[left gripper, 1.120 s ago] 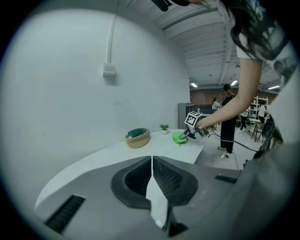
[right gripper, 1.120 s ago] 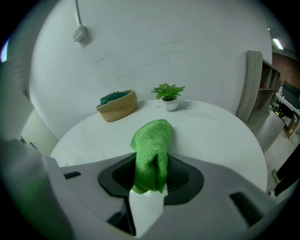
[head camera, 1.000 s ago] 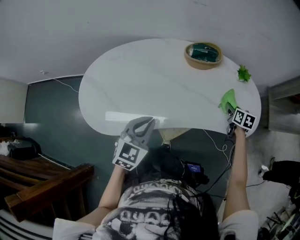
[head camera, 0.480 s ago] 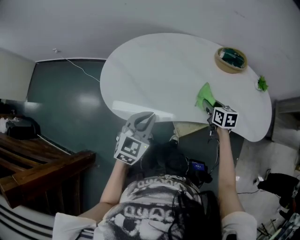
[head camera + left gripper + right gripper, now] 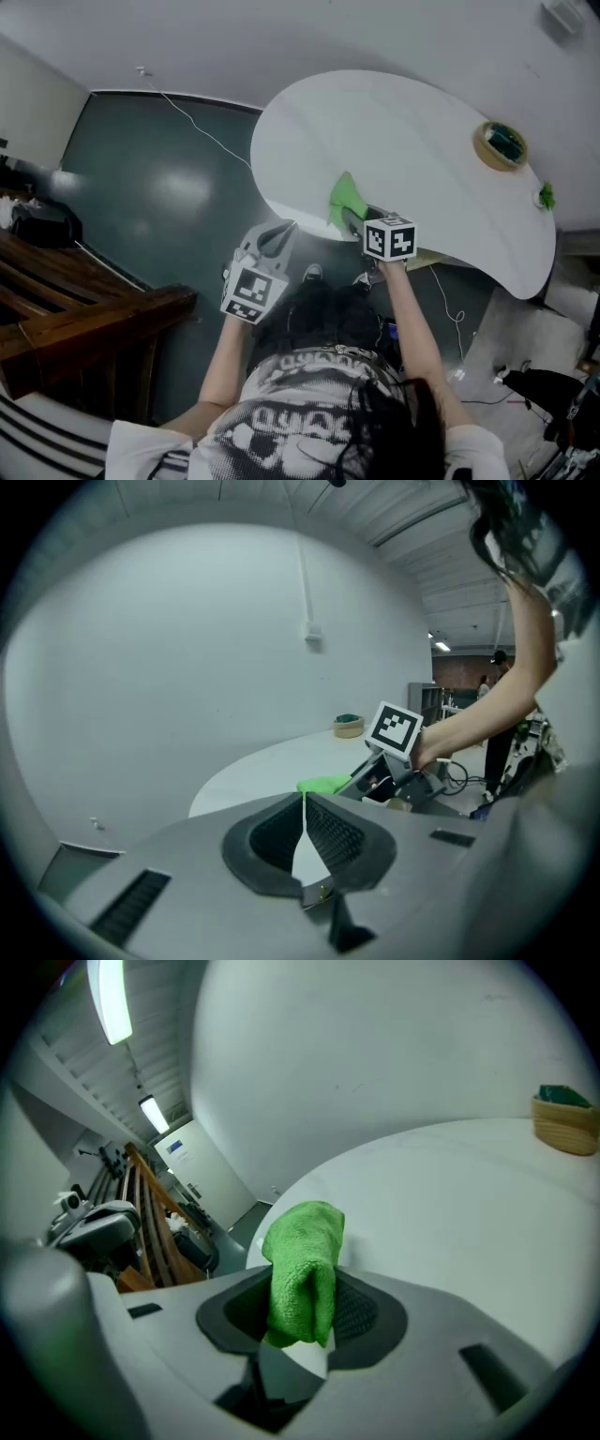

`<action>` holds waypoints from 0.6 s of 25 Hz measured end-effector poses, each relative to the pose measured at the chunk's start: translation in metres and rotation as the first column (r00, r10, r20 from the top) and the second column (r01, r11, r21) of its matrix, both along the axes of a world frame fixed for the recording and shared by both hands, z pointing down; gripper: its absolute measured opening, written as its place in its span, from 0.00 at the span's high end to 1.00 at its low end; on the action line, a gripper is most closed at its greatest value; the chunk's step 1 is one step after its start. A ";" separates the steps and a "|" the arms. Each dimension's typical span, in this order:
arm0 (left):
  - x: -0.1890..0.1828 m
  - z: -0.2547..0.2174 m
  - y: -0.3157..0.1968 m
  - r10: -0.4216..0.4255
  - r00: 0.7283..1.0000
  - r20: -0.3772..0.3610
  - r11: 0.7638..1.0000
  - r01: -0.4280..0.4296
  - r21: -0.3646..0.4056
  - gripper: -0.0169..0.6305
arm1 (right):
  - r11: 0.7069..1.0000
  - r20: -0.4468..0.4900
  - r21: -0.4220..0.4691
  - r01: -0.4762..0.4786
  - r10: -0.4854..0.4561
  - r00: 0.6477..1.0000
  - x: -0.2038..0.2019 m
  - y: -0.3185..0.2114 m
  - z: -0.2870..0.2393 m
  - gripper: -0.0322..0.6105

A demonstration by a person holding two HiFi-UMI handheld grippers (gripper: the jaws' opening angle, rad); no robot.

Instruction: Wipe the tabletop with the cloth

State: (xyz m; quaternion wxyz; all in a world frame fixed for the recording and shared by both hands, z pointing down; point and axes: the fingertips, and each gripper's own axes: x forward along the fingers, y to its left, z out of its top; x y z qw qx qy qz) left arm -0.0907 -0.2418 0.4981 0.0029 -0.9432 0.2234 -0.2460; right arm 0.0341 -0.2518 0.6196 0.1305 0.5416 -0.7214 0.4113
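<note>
A green cloth (image 5: 345, 198) lies against the white oval tabletop (image 5: 412, 141) near its front left edge, pinched in my right gripper (image 5: 353, 217). In the right gripper view the cloth (image 5: 302, 1269) stands folded between the jaws, which are shut on it, with the tabletop (image 5: 450, 1204) beyond. My left gripper (image 5: 277, 238) hovers off the table's edge, over the dark floor, jaws shut with nothing in them. From the left gripper view I see the shut left gripper (image 5: 303, 810), the cloth (image 5: 323, 785) and the right gripper's marker cube (image 5: 397, 728).
A round wooden bowl (image 5: 499, 145) with something dark green inside sits at the table's far right, and a small green object (image 5: 545, 196) lies near the right edge. A dark wooden bench (image 5: 84, 309) stands at the left. Cables (image 5: 187, 117) run across the floor.
My right gripper has dragged the cloth leftward along the table's front edge, from the right end to the left part. The left gripper stays shut off the edge.
</note>
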 end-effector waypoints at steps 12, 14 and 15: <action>-0.096 0.012 -0.011 -0.062 0.998 0.026 0.998 0.063 -0.017 0.96 | 0.988 0.043 -0.149 0.051 -0.046 0.998 -0.124 -0.018 0.050 0.73; -0.103 0.014 -0.011 -0.065 0.998 0.026 0.998 0.066 -0.022 0.96 | 0.983 0.051 -0.186 0.010 -0.001 0.999 -0.119 -0.009 0.062 0.73; -0.103 0.016 -0.010 -0.066 0.998 0.023 0.997 0.066 -0.029 0.96 | 0.982 0.063 -0.191 -0.008 0.020 0.998 -0.114 -0.004 0.065 0.73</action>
